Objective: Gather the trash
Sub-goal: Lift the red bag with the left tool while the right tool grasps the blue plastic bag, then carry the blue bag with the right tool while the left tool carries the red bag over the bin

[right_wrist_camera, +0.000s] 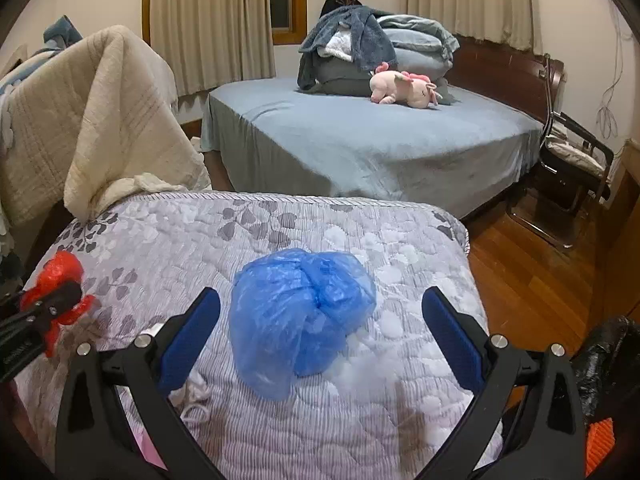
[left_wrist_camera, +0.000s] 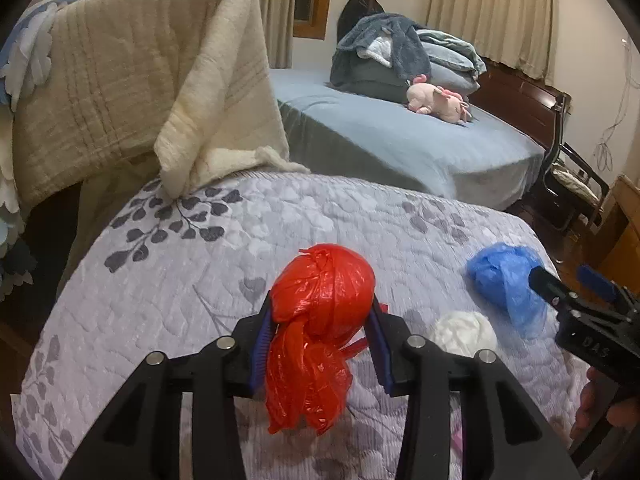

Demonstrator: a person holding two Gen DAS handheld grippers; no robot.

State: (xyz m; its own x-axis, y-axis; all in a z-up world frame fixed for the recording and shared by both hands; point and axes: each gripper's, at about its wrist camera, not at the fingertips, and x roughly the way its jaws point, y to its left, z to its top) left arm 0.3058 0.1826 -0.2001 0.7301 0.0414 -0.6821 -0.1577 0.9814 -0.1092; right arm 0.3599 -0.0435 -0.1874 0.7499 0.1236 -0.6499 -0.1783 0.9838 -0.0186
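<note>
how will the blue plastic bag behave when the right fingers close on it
The blue plastic bag looks thin and crumpled, so it will probably squash rather than resist. It likely weighs little, barely denting the quilt. Its glossy film may slip.

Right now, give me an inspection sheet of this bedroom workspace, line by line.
Surface: grey leaf-print quilt covering the near bed.
Job's things: red plastic bag gripped; blue plastic bag lying on the quilt; white crumpled wad lying beside the blue one.
Clutter: beige blanket draped at the far left edge.
Grippers: left claw shut on the red bag; right claw open, its fingers either side of the blue bag, not touching.
Cables: thin wires on the right wall.
Surroundings: blue bed with piled bedding and pink plush toy; wood floor; curtains.
</note>
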